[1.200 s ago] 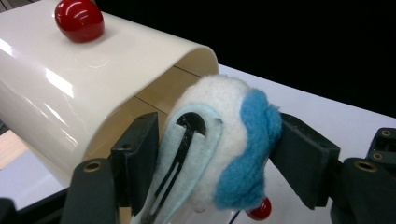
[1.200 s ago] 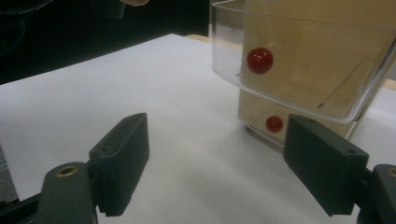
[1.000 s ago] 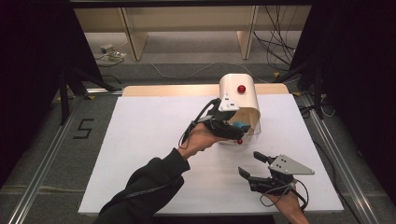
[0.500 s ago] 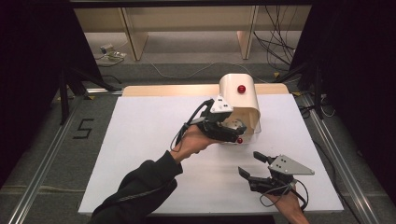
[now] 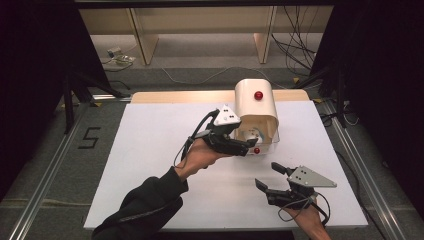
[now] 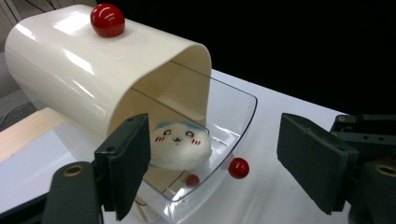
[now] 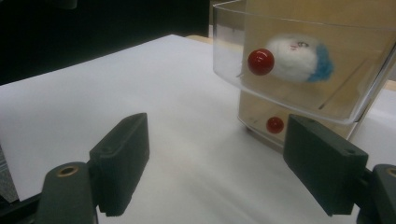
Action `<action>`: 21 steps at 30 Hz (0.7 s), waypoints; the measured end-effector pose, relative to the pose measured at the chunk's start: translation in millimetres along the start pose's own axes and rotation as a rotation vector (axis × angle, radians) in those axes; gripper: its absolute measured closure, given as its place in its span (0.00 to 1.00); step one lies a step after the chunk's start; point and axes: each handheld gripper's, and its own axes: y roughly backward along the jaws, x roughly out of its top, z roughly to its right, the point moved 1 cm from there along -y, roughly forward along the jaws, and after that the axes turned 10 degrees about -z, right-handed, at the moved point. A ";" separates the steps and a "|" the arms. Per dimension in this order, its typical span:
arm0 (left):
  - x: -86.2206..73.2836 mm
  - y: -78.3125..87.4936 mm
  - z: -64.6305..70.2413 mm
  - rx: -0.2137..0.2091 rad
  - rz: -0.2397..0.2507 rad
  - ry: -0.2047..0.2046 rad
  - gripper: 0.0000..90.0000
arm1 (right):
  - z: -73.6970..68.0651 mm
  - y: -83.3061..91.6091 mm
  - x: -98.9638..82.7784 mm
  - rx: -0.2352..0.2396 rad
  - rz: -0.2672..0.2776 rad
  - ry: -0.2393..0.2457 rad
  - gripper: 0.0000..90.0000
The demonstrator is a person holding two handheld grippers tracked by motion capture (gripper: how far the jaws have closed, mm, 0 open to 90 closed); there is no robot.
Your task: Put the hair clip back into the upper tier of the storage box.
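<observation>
Cream plastic forms the box, a bread-bin shape with a rolled hood and a red knob on top, standing near the far edge of the tabletop, right of its middle. Its long axis runs from the far edge toward the near one, and its mouth points at the near edge, where a clear curved door hangs swung down and open. A second red knob sits on that door's lip. Inside, on the clear floor, lies a white plush with a blue top, its face turned toward the mouth.

At the left, the left hand-held gripper hovers just before the mouth with its jaws spread wide and nothing between them; in its own view the door knob lies between the jaws but farther off. If it reaches in at this tilt, a jaw may catch the door's clear rim and push the whole light box back across the smooth tabletop, or tip the door. If the aim is the knob instead, the small round ball could slip out of flat pads closing off-centre.

At the right, the right hand-held gripper rests near the near edge, also released and empty, well apart from the box. It is too far off to steady the box should it slide.
</observation>
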 end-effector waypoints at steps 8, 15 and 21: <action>-12.4 6.9 -3.6 -0.001 0.013 0.010 0.27 | 0.1 -0.4 -0.1 0.001 -0.005 0.005 0.26; -22.8 11.3 -5.1 -0.001 0.033 0.022 0.26 | 0.2 -0.5 -0.1 0.000 -0.007 0.002 0.26; -31.9 12.9 -6.8 -0.005 0.034 0.027 0.25 | 0.0 -0.8 -0.2 0.000 -0.007 0.003 0.27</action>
